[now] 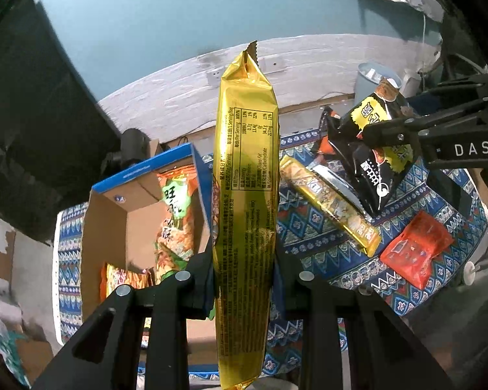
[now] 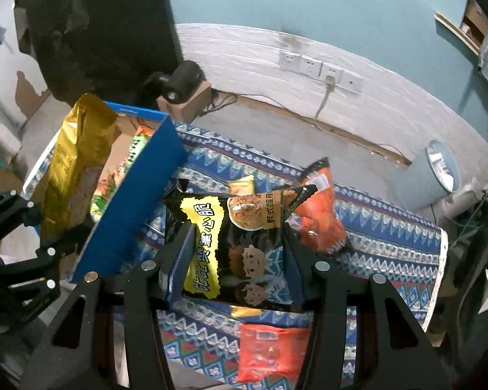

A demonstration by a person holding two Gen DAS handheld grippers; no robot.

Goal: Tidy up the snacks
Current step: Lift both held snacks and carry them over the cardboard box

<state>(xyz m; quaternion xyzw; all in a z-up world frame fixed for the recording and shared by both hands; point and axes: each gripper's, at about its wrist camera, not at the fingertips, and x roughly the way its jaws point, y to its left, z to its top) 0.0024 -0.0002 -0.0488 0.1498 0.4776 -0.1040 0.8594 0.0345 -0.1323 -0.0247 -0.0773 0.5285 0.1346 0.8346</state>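
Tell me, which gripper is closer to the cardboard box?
Left. The left gripper holds its gold packet right beside the cardboard box; the right gripper holds a black bag farther off above the cloth.

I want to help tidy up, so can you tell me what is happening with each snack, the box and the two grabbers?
left gripper: shut on the long gold packet, held up.
right gripper: shut on the black and yellow packet, lifted.
cardboard box: open, snacks inside.
second gold packet: lying on the cloth.
red packet: lying on the cloth.
orange packet: on the cloth.
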